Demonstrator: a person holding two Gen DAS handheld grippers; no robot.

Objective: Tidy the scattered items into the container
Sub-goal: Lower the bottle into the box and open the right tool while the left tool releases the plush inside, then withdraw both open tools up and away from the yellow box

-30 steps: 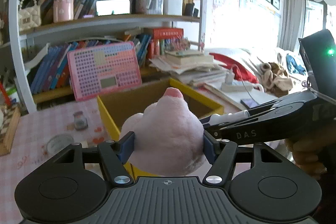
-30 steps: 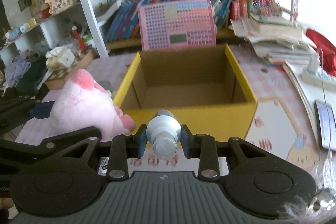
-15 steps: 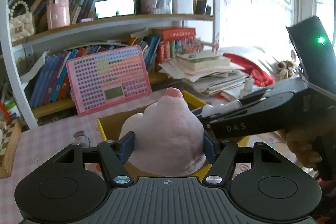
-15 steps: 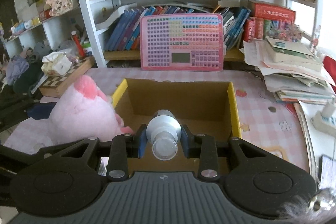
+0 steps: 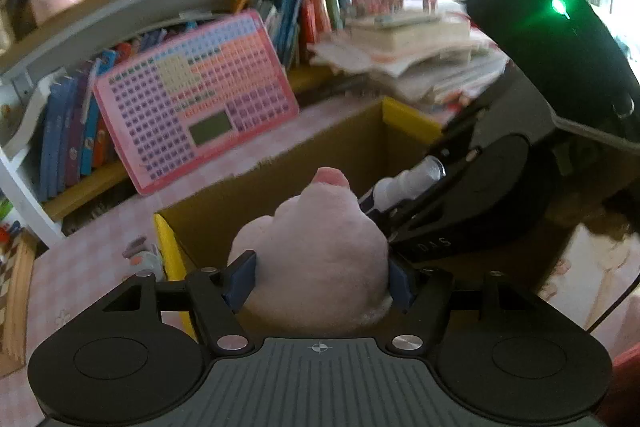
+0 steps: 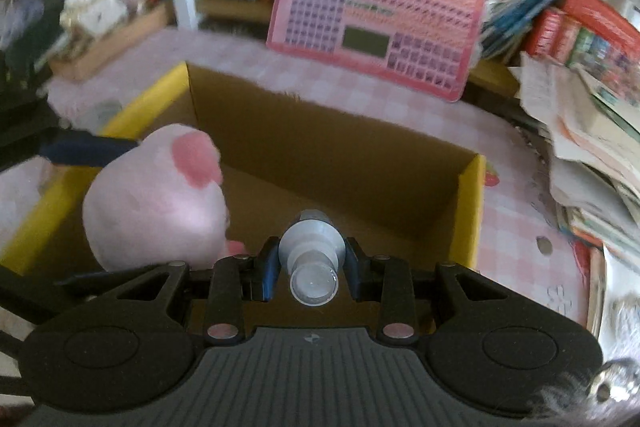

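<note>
The left gripper [image 5: 322, 277] squeezed a pink plush toy [image 5: 316, 247] over the yellow box [image 6: 474, 211]. Beside it, also above the box, the right gripper [image 6: 312, 263] pinched what looked like a small silver bottle [image 6: 313, 253]

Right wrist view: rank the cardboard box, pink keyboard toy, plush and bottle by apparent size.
1. cardboard box
2. pink keyboard toy
3. pink plush, enlarged by nearness, so roughly level with the toy
4. small bottle
</note>
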